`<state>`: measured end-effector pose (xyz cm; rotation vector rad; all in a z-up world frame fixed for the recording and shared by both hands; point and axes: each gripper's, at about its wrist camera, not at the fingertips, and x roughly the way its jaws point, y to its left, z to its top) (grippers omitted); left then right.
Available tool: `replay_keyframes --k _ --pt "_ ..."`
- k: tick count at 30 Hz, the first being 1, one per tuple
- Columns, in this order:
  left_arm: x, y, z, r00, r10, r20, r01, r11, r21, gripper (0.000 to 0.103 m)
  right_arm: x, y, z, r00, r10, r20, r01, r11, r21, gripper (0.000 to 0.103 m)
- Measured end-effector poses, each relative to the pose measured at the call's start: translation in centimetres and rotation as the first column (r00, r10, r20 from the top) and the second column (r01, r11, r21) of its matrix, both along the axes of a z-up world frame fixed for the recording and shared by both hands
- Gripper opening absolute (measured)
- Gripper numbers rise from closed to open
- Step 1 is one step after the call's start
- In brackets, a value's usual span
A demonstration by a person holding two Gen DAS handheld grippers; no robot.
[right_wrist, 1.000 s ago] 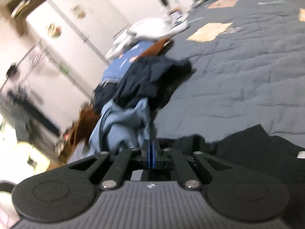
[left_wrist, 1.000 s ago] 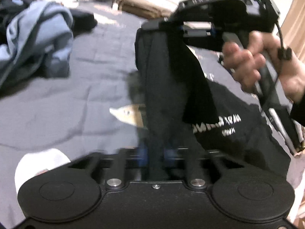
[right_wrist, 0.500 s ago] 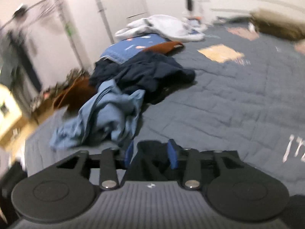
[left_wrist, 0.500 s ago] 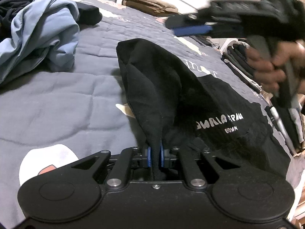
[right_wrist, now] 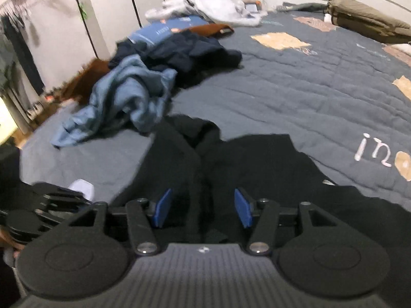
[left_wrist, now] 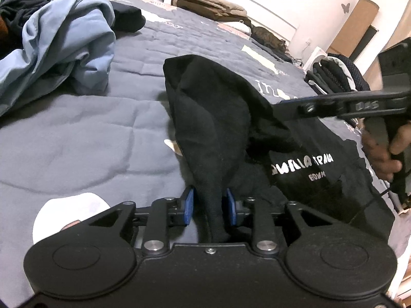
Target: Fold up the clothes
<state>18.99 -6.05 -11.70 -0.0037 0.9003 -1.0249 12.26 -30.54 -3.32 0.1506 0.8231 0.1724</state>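
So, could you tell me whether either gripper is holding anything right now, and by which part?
Nothing is held: a bunched fold of the black printed cotton T-shirt sits between the left gripper's opening jaws, unpinched; the right gripper is opening too.

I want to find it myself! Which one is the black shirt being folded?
Look at the big grey quilt on the bed. Nearest the camera, beside the crumpled blue garment, lies the black shirt. It alone has white letters printed on it, and a fold of it stands up between the left gripper's blue pads.

Black shirt (left_wrist: 218,118), white lettering (left_wrist: 301,164)
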Motion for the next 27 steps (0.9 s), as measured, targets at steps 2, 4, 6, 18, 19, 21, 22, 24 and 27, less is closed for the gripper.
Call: replay_keyframes --k 2,4,6,18,19,21,22,24,27 --pt "0.1 0.1 0.1 1.0 0.004 -0.003 -0.004 1.0 -0.003 0.027 -0.6 0.3 0.4 1.0 0.011 0.029 -0.012 1.0 0.029 0.054" --pt "0.1 0.2 0.1 1.0 0.008 -0.001 -0.008 1.0 -0.004 0.027 -0.8 1.0 0.4 0.999 0.036 0.022 -0.036 0.999 0.012 0.054" --pt "0.0 0.3 0.2 1.0 0.004 0.002 -0.004 1.0 -0.005 0.027 -0.5 1.7 -0.3 0.998 0.056 -0.015 -0.057 0.998 -0.03 0.054" --pt "0.3 1.4 1.8 1.0 0.007 0.013 -0.006 0.998 -0.057 0.027 -0.7 -2.5 0.7 0.992 -0.123 0.041 0.109 0.962 0.25 0.003" --pt "0.4 1.7 2.1 1.0 0.008 0.011 -0.007 0.997 -0.075 0.027 -0.8 -3.2 1.3 0.988 -0.142 0.064 0.116 0.947 0.301 0.003" --pt "0.4 1.8 2.2 1.0 0.008 0.012 -0.007 0.997 -0.081 0.027 -1.0 -4.5 2.3 0.977 -0.189 0.099 0.14 0.918 0.371 0.003" --pt "0.4 1.7 2.1 1.0 0.008 0.013 -0.007 0.997 -0.076 0.027 -0.5 -4.8 1.9 0.976 -0.2 0.083 0.161 0.926 0.343 0.003" --pt "0.4 1.5 2.0 1.0 0.006 0.014 -0.005 0.998 -0.063 0.027 0.6 -5.3 1.1 0.973 -0.223 0.05 0.201 0.938 0.282 0.004" --pt "0.3 1.4 1.9 1.0 0.006 0.022 -0.004 0.999 -0.052 0.027 2.5 -4.9 -1.5 0.967 -0.252 -0.026 0.254 0.962 0.103 0.006"
